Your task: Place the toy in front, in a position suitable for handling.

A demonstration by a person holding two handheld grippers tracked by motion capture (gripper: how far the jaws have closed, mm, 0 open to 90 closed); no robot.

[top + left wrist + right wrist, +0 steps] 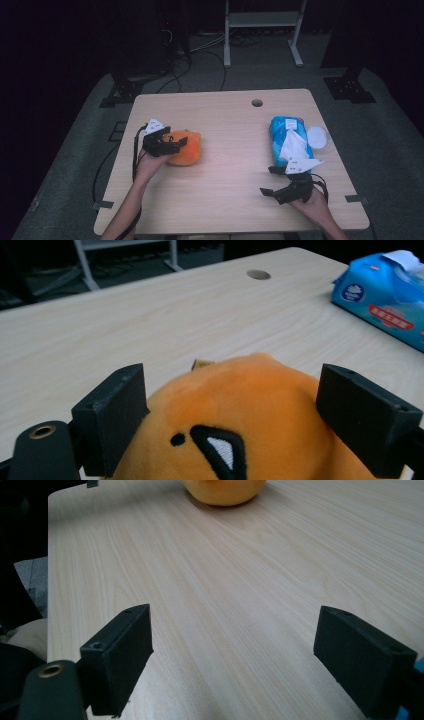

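Note:
An orange plush toy (189, 150) with a black-and-white stitched face lies on the left half of the wooden table (225, 125). My left gripper (175, 142) reaches over it from the left. In the left gripper view the toy (255, 400) fills the gap of the left gripper (232, 405), and the wide-set pads sit at its sides without a visible squeeze. My right gripper (267, 181) rests near the front right, pointing left. The right gripper (232, 655) stands open over bare wood, with the toy (225, 490) far ahead.
A blue pack of tissues (287, 137) with a white sheet sticking out lies at the right, just behind my right gripper, and a white round lid (317, 136) sits beside it. A cable hole (257, 103) is at the table's far edge. Dark stands surround the table.

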